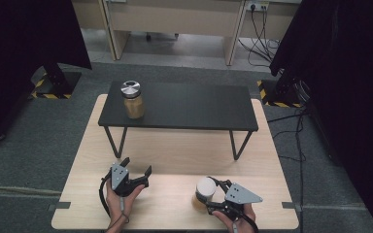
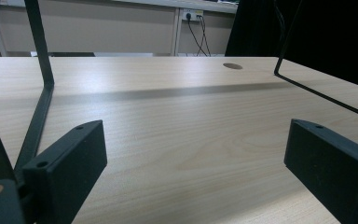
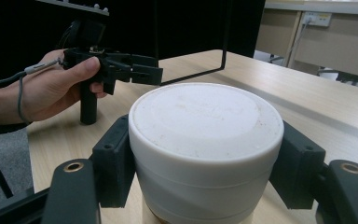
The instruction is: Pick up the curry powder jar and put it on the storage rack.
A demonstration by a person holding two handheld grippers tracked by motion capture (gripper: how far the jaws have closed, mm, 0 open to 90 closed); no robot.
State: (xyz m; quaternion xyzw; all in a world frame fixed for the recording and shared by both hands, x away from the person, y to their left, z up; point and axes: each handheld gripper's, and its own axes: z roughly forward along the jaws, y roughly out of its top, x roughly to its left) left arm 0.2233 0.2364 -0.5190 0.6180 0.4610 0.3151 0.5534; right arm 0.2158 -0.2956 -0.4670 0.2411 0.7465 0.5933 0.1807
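Grasping underway: right tool (image 3: 205,182) clamps white-lidded round jar (image 3: 205,140) on light wooden surface (image 1: 175,160); left tool (image 1: 135,175) gapes empty. Probably lifting follows.

Silver-lidded jar (image 1: 132,99) upright on black shelf (image 1: 199,107), left end; shelf stands on wooden table (image 1: 175,150).

1. Left tongs (image 1: 138,175): black frame, blocky black jaws with small screw holes, grey three-cornered plate on top.
2. Right tongs (image 1: 209,191): likewise black, brass-ringed holes, grey plate, black trailing cable.
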